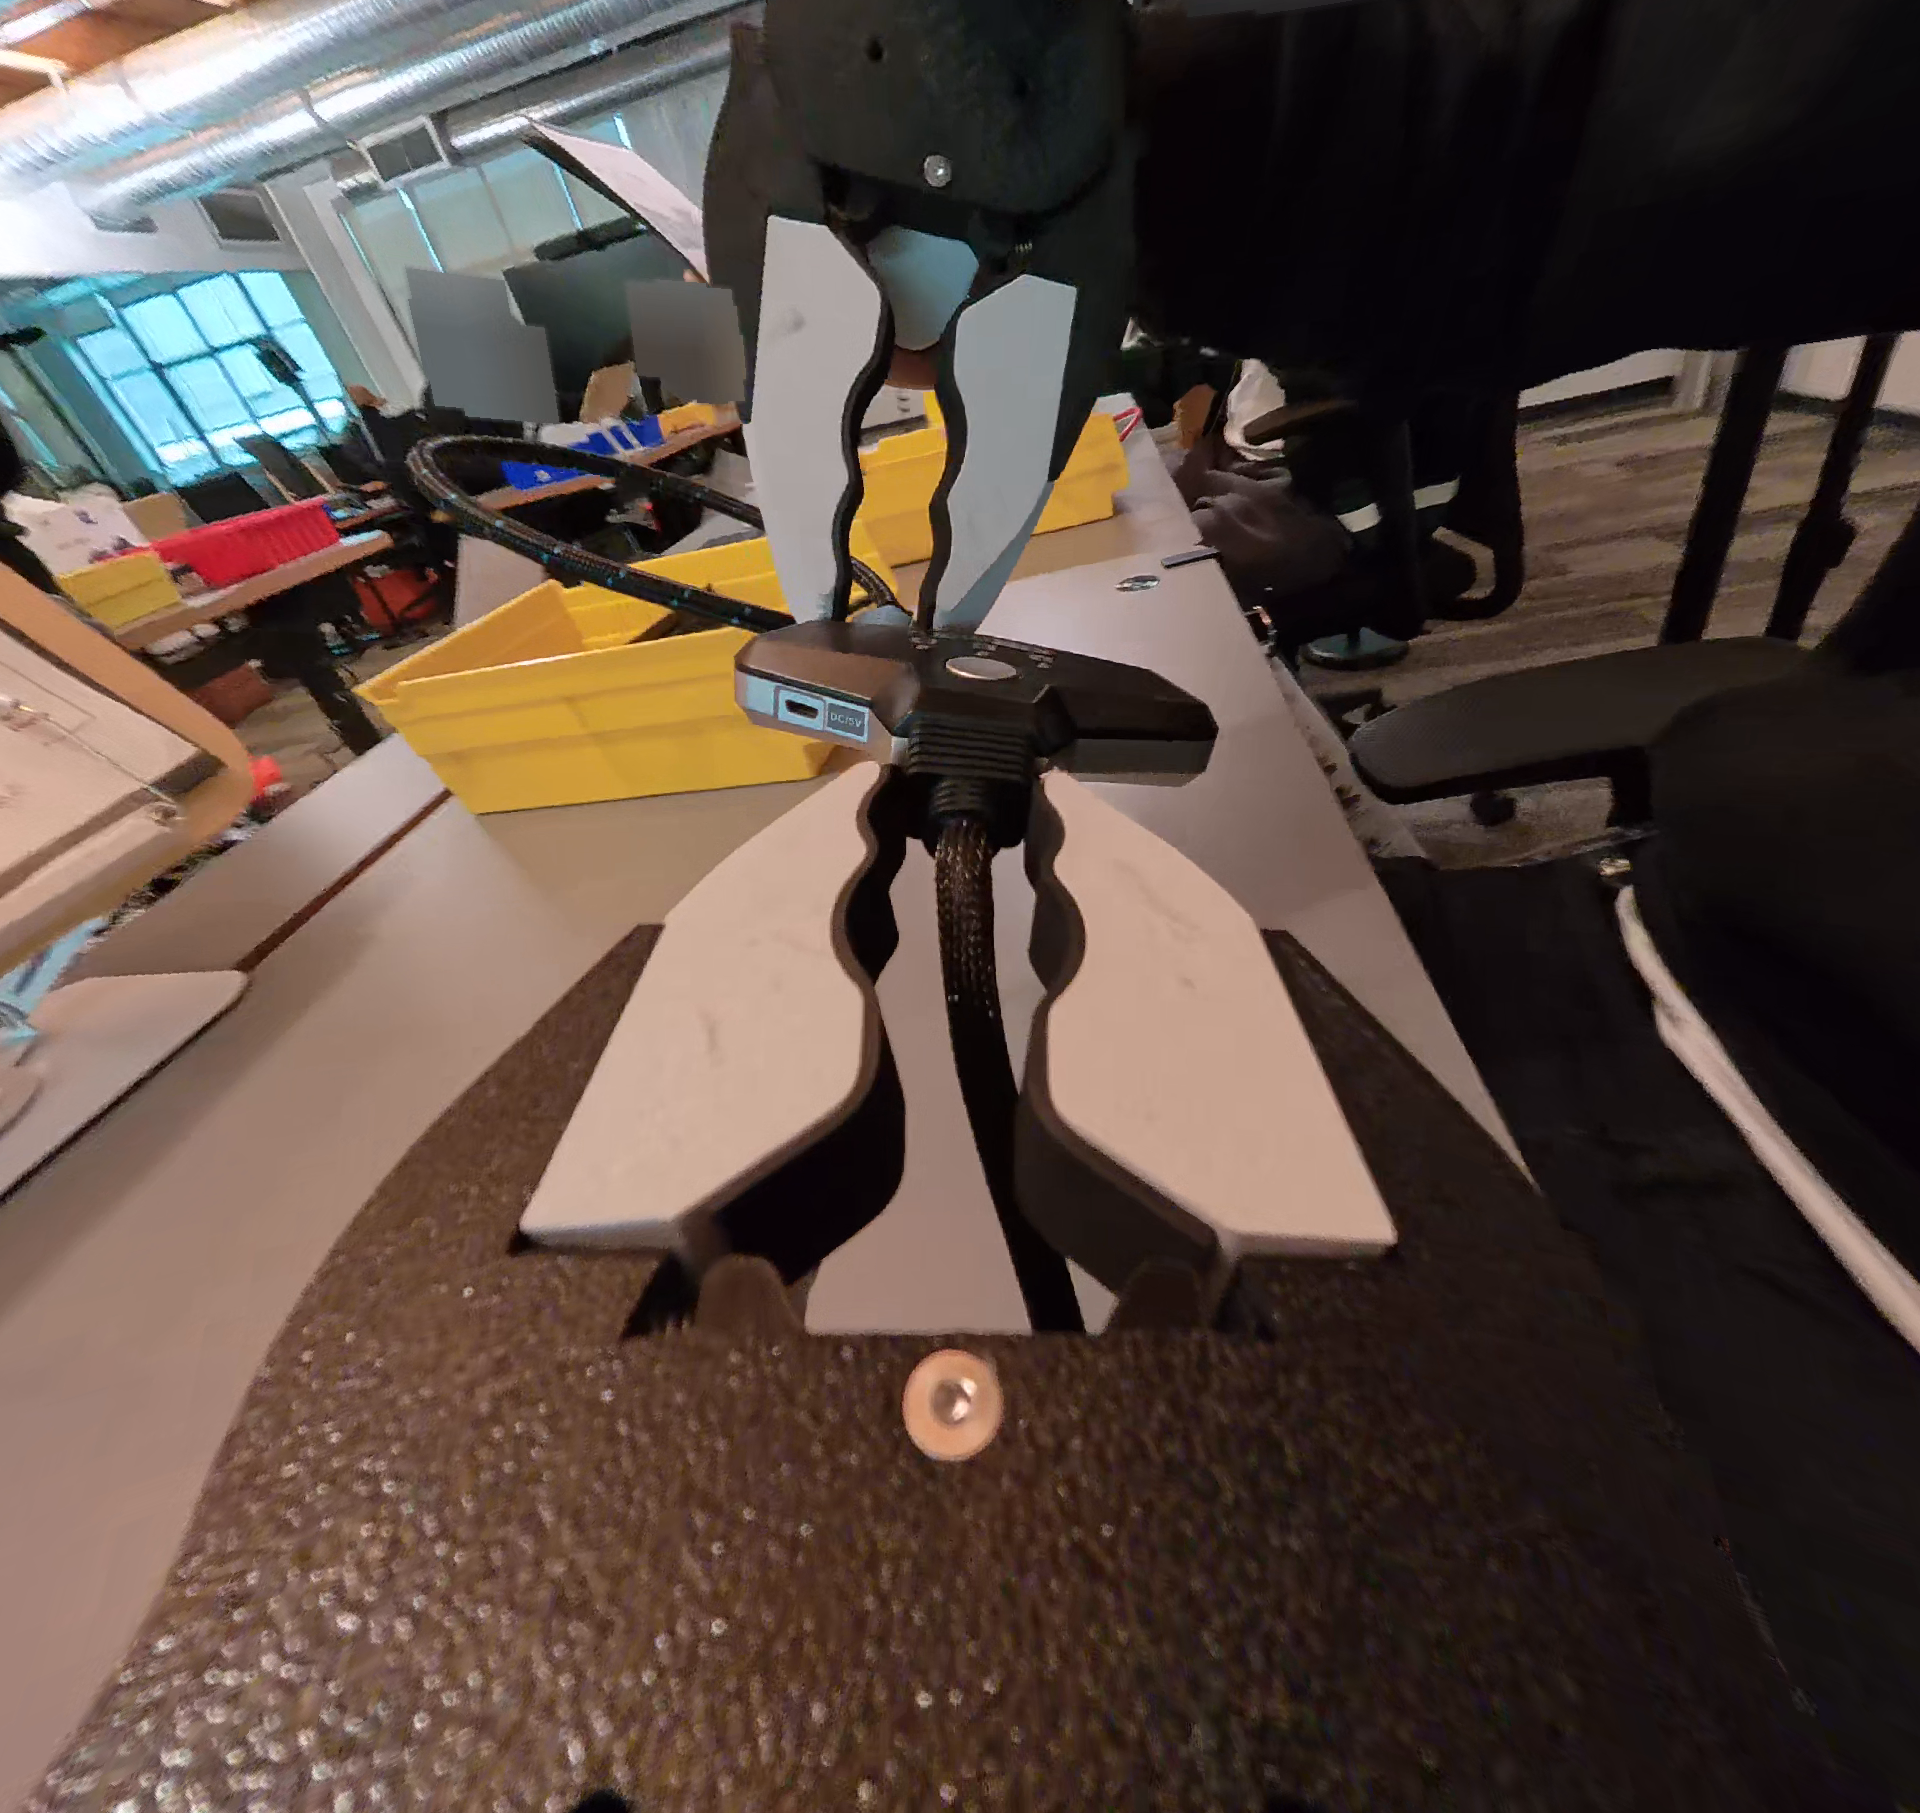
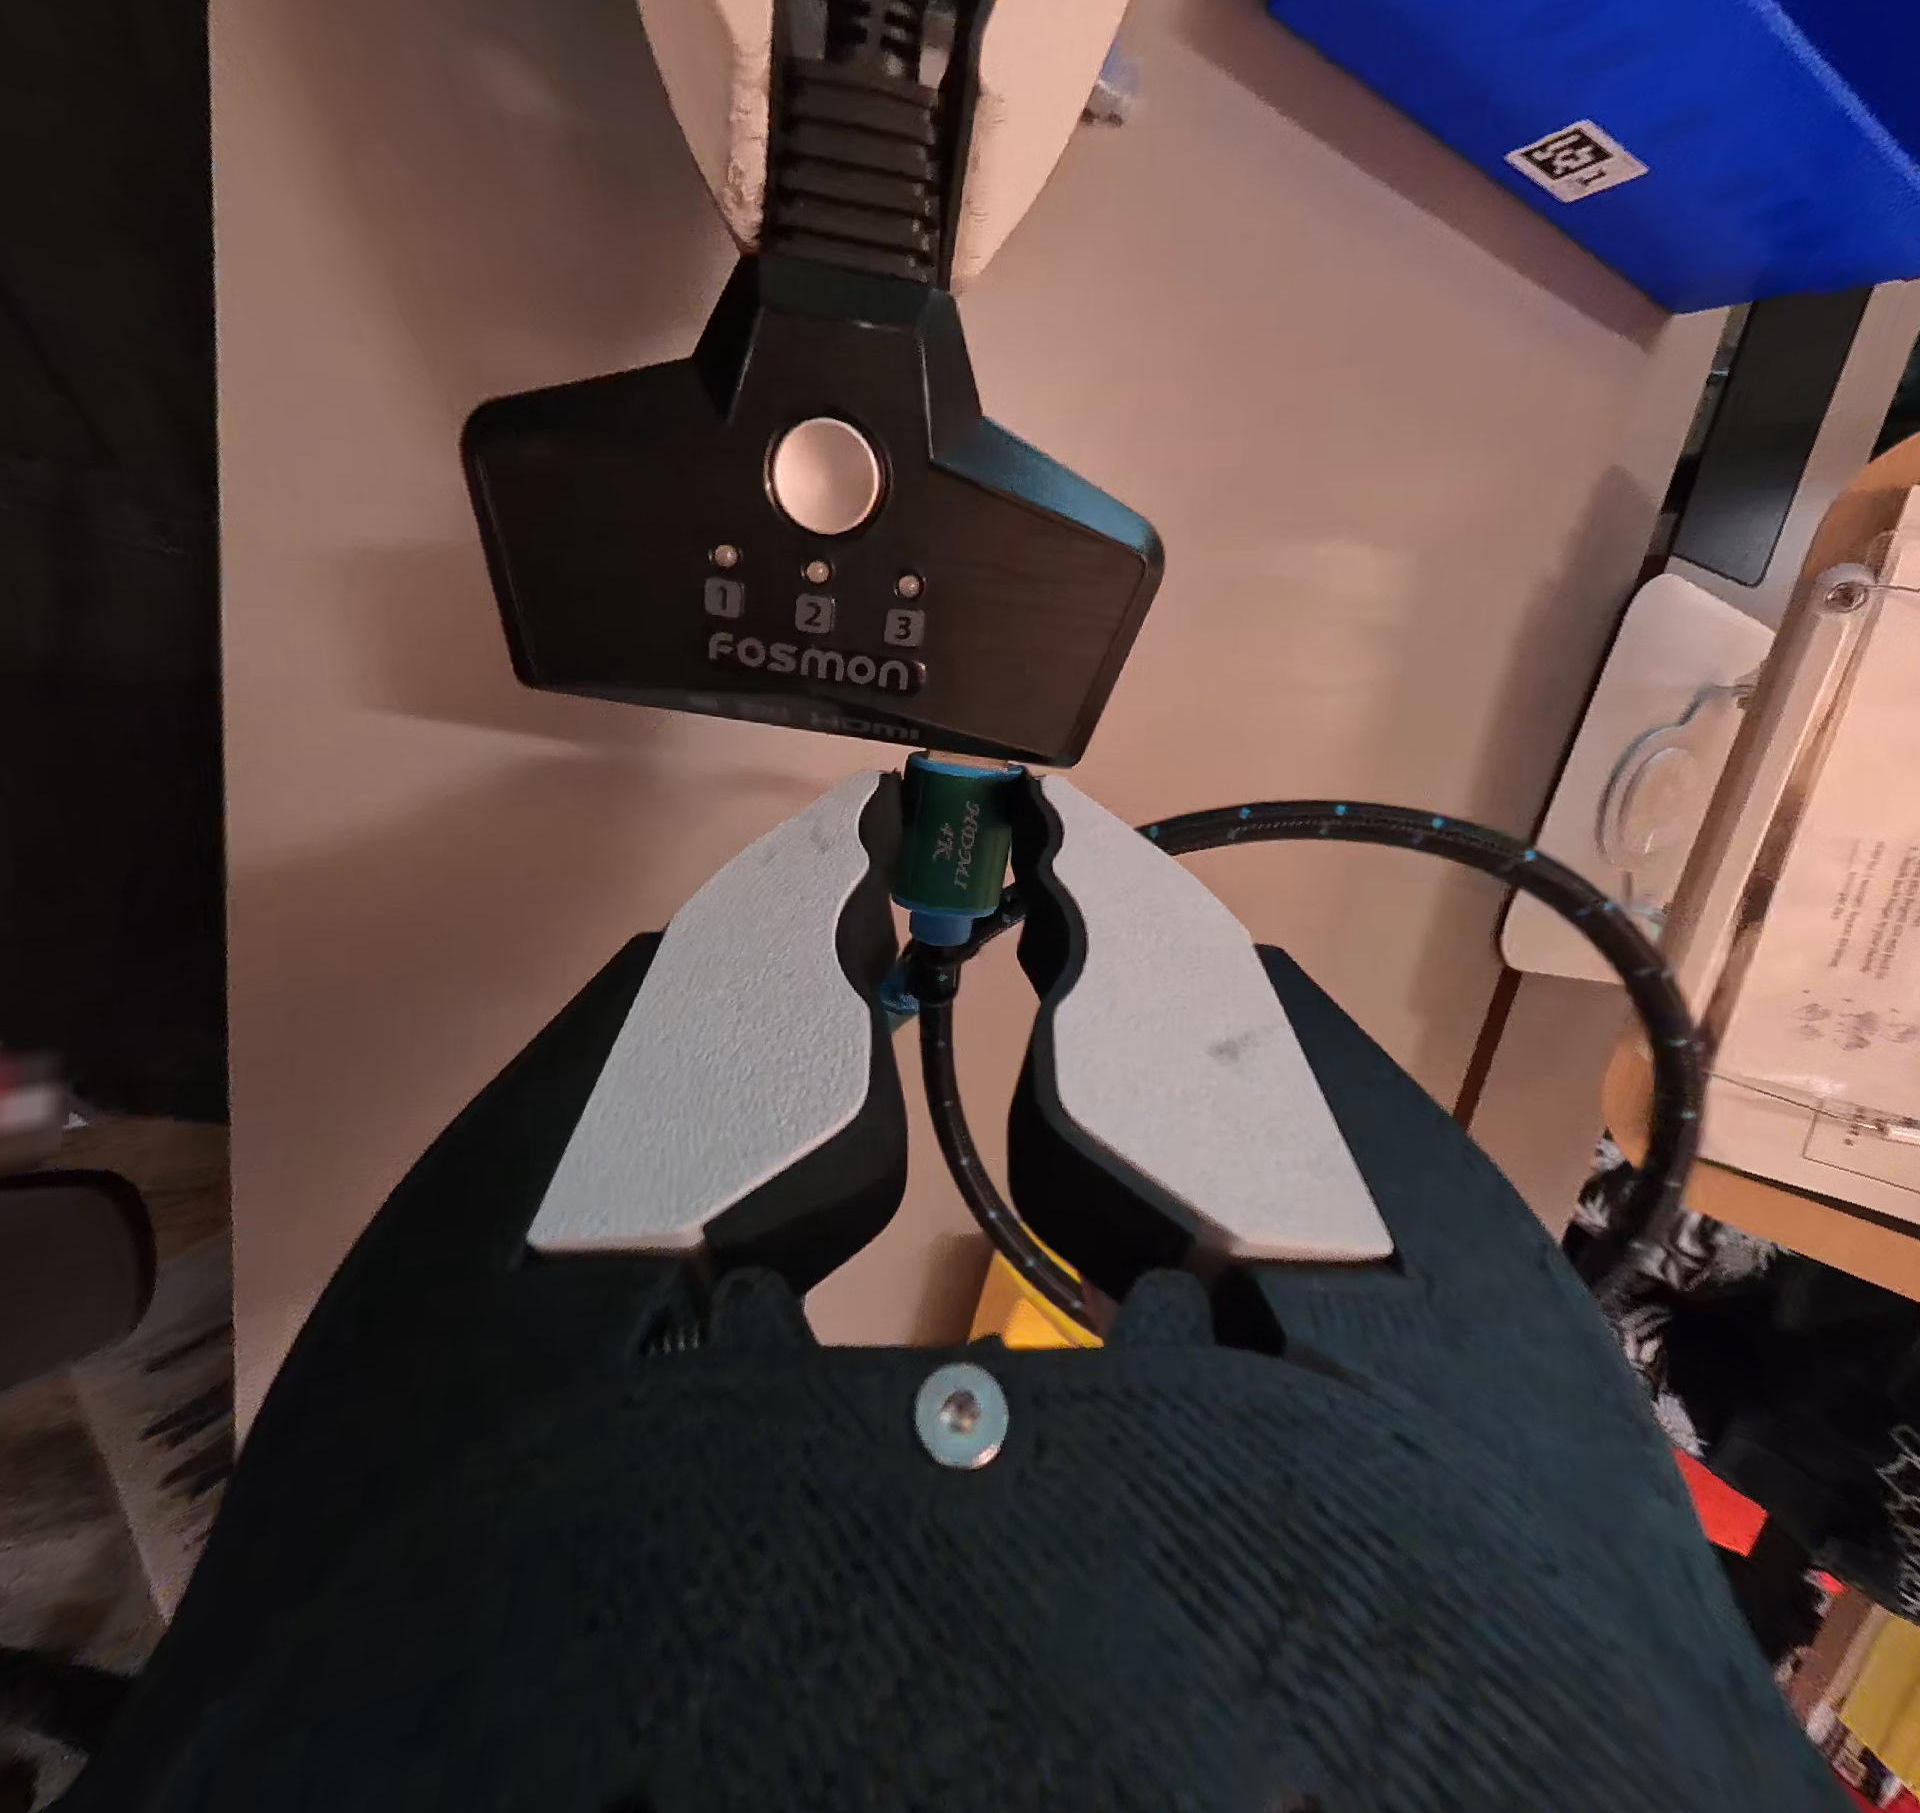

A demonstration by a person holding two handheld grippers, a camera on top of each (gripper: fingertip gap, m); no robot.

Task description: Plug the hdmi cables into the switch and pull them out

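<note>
We hold the switch (image 2: pixel 810 527) above the desk (image 1: pixel 343 1067) by its ribbed cable collar, clamped in our left gripper (image 1: pixel 961 797), while our right gripper (image 2: pixel 956 828), closed on the green HDMI plug (image 2: pixel 951 854), faces it head-on, plug axis in line with the port, metal tip apparently just entering.

Yellow bins (image 1: pixel 582 714), blue bin (image 2: pixel 1621 70)

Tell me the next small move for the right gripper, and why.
Probably a short straight push toward the switch. The right gripper is clamped on the green plug, whose metal tip sits at the port edge, apparently not fully seated, while the left gripper braces the switch by its ribbed cable collar.
</note>
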